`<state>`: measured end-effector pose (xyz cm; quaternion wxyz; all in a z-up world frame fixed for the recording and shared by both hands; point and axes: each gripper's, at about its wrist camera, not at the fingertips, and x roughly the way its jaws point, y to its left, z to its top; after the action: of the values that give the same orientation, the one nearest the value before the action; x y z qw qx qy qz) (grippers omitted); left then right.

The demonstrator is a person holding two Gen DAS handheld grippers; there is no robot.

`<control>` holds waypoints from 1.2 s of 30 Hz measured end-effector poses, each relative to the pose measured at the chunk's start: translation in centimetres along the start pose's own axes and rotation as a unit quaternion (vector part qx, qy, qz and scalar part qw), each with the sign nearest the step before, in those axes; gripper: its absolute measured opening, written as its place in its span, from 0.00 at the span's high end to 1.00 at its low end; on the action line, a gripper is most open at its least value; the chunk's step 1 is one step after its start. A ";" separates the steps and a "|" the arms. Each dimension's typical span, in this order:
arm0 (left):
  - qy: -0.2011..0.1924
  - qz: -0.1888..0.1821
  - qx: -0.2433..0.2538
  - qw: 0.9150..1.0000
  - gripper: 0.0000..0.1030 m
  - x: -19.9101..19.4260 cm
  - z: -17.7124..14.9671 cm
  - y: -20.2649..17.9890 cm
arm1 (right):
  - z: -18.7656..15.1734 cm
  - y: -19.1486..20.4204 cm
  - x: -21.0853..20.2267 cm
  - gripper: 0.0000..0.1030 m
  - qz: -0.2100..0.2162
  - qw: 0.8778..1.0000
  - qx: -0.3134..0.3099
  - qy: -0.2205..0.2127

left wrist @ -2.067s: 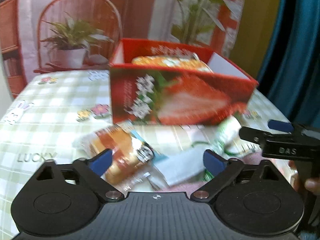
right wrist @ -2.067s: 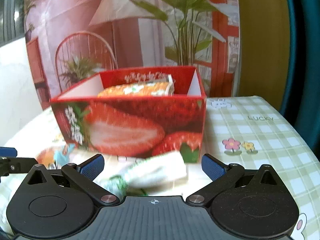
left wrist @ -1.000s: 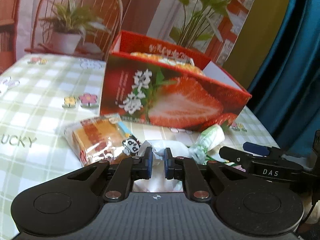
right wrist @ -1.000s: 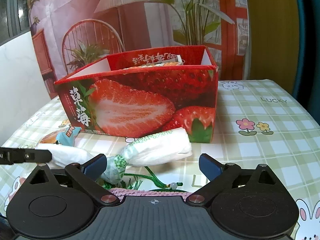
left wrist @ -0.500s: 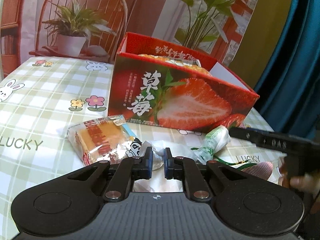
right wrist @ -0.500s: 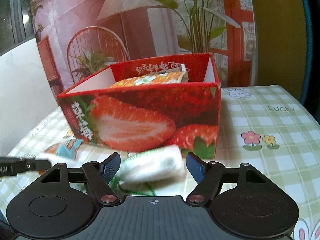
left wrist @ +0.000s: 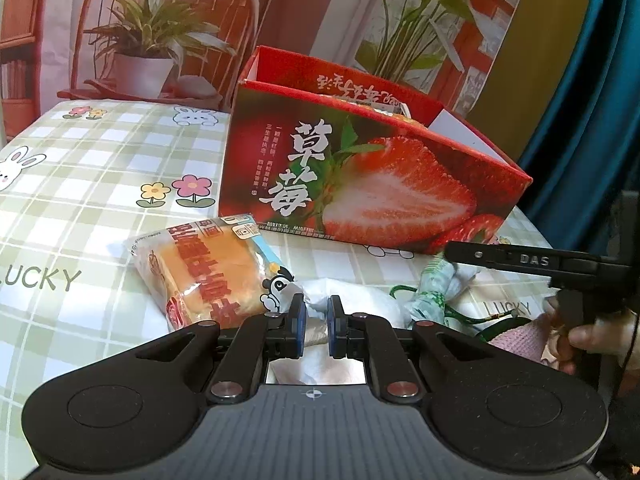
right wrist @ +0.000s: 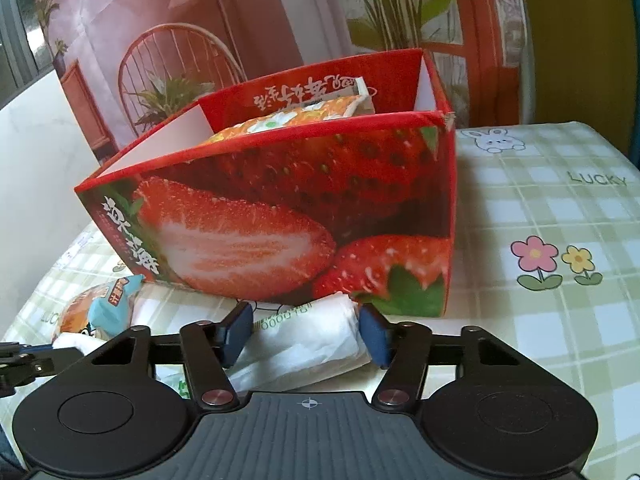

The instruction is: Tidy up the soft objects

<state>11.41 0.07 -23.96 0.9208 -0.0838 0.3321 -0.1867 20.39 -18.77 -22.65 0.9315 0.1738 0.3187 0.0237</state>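
- Left hand-held gripper (left wrist: 316,322): jaws nearly closed, pinching a white bag (left wrist: 352,300) on the table (left wrist: 80,184).
- Right hand-held gripper (right wrist: 306,330): jaws half open, pads against a white-green roll (right wrist: 304,334).
- Bread pack (left wrist: 204,272) beside the bag.
- Strawberry box (right wrist: 280,216) beyond holds an orange pack (right wrist: 288,120).

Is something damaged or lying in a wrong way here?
The box has a frayed top corner at its front right in the right wrist view. Inside it, an orange packet lies tilted, one end rising above the rim. Nothing looks spilled.
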 end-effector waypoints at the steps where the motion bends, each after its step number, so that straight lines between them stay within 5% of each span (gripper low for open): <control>1: 0.000 0.000 0.000 1.000 0.89 0.0 0.0 0.0 | -0.1 -0.1 -0.3 0.57 -0.001 1.000 0.002 -0.002; 9: -0.007 -0.015 0.007 1.000 0.89 -0.3 0.2 -0.5 | -1.5 -2.2 -3.6 0.91 -0.002 0.998 0.055 -0.022; 36: -0.173 -0.037 0.058 0.982 0.89 -5.1 11.5 -3.9 | 5.1 0.7 -12.3 0.95 0.001 0.983 -0.005 -0.183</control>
<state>14.04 -1.06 -11.13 0.9601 -0.0738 0.1528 -0.2223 13.68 -21.57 -11.47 0.9749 0.1705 0.1427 -0.0063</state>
